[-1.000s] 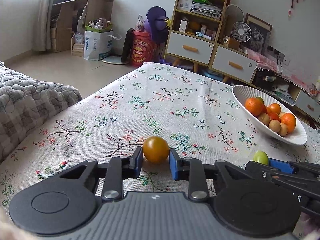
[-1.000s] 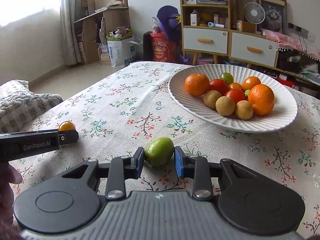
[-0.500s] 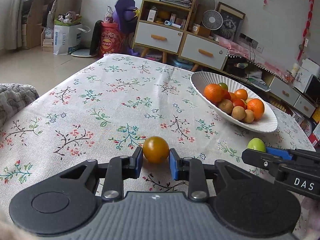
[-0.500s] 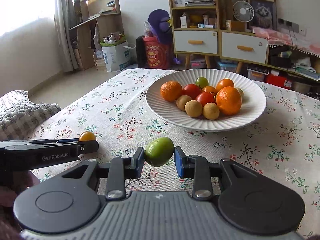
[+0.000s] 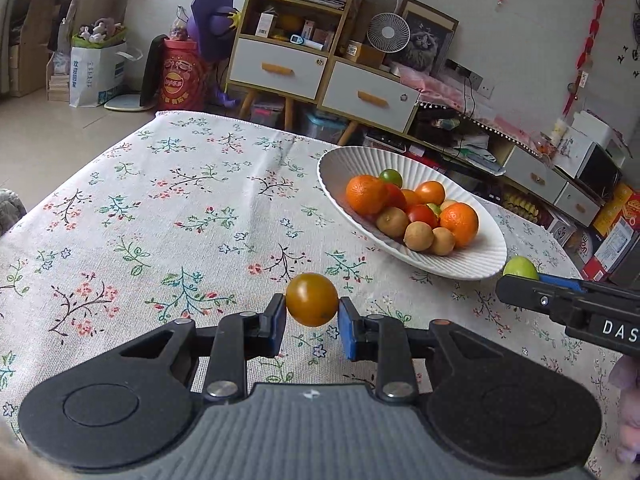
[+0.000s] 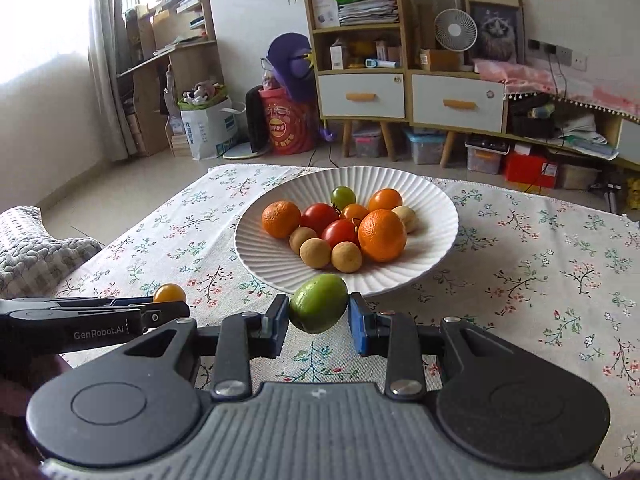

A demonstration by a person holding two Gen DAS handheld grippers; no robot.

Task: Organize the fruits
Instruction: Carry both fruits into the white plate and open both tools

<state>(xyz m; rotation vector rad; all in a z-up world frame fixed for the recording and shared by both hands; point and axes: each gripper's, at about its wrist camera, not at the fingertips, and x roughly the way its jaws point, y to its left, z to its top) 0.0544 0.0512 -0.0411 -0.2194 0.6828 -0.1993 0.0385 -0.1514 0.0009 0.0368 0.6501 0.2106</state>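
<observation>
Gripping an orange tomato [image 5: 312, 299] in the left tongs [image 5: 312, 322] and a green fruit [image 6: 319, 308] in the right tongs [image 6: 319, 324], both above the counter [image 5: 160, 216]. Beyond, plate [image 6: 272, 258] holding most fruit; these two left.

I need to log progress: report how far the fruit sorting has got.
Done: the white plate already holds a pile of fruit. In hand: the left hand-held gripper grips an orange tomato; the right hand-held gripper grips a green fruit. Left: setting both on the plate.
</observation>
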